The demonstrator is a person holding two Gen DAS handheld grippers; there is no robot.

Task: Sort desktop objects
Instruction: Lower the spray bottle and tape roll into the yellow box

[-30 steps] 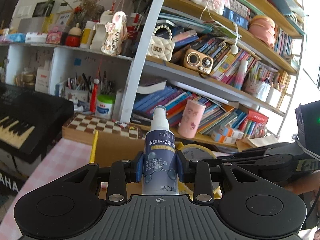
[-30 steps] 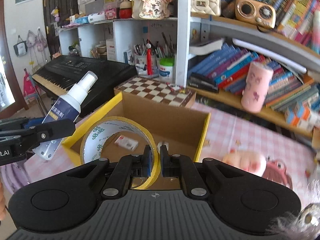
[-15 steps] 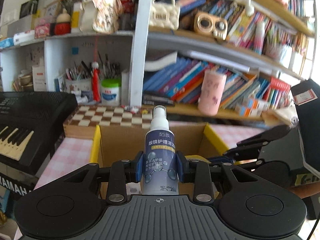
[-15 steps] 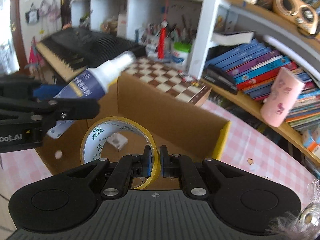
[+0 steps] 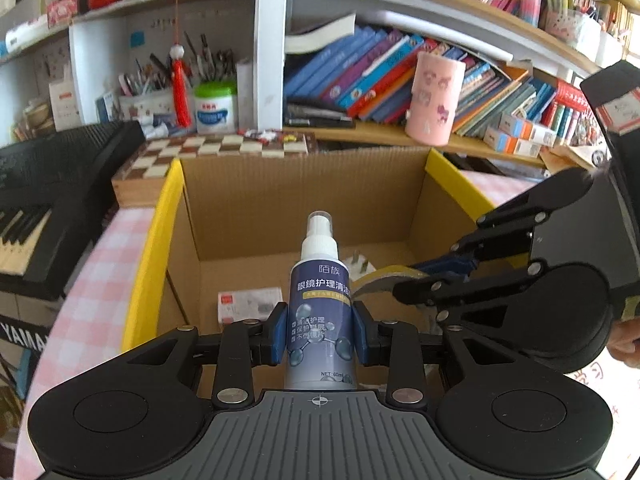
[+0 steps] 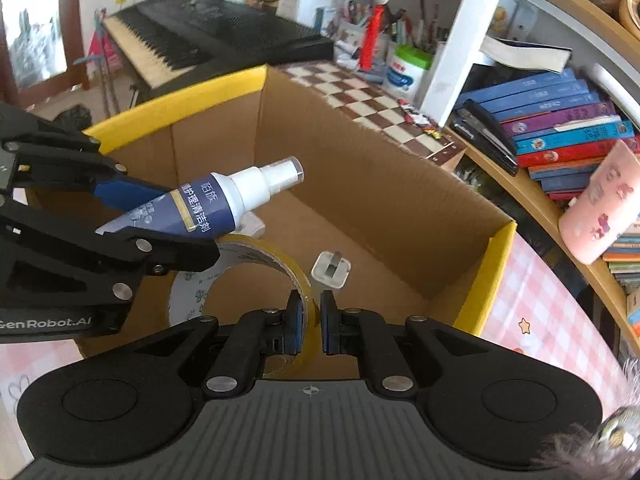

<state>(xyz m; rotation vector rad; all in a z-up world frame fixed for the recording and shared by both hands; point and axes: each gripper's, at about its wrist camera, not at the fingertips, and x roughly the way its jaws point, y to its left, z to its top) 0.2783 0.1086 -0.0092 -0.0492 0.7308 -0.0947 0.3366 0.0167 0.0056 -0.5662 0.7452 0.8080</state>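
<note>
Two loads hang over the open cardboard box (image 5: 304, 196): left tool (image 5: 320, 338) clamped on a spray bottle (image 5: 322, 300), right tool (image 6: 308, 322) pinching a tape roll (image 6: 240, 268). Step: depositing. Next, probably: lower further, then part the jaws, clear of the charger plug (image 6: 331, 270).

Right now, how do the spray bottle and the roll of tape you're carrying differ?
The spray bottle is a solid dark blue cylinder with a white nozzle; the tape roll is a hollow yellowish ring. The bottle is clamped around its body by the left gripper; the tape is pinched by its thin wall in the right gripper. Both hang over the open cardboard box.
</note>
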